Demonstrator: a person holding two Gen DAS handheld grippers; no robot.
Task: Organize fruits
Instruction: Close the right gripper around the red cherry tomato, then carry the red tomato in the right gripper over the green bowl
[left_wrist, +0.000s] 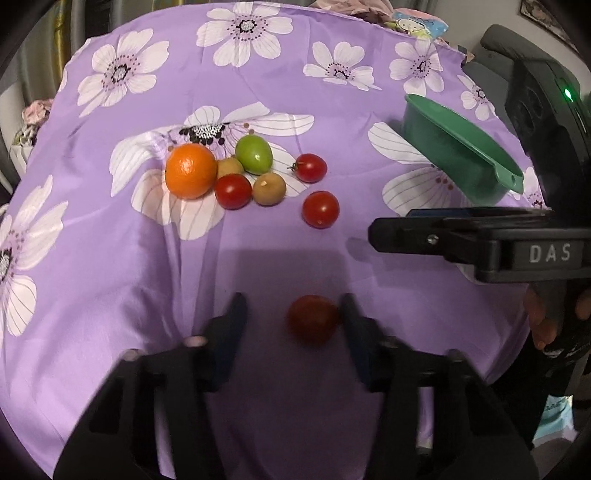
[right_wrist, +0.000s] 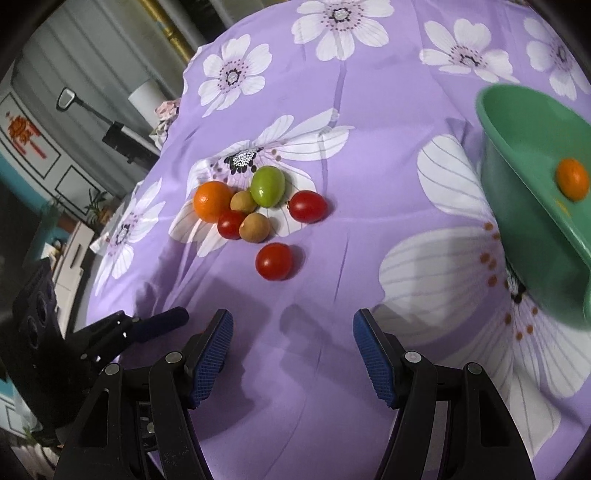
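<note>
Your bench (left_wrist: 110, 258) under the purple flowered cloth (left_wrist: 332, 92) carries everything, and the green bowl (right_wrist: 524, 206) sits at its right side with one small orange fruit (right_wrist: 572, 179) already inside, so you are part-way through gathering fruit into it. The pile waits well apart from the bowl: an orange (left_wrist: 190, 171), a green fruit (left_wrist: 254, 154), two brown ones and three red tomatoes. Your left claw (left_wrist: 295, 317) is the busy one; a fourth tomato (left_wrist: 313, 319) lies between its fingers, touching the right one, though blur leaves it unclear whether both pads press it, so it looks not quite pinched. Your right claw (right_wrist: 293, 354) stands spread and empty over bare cloth. Next, I judge, close gently on that tomato, lift, and carry it across to the bowl.
</note>
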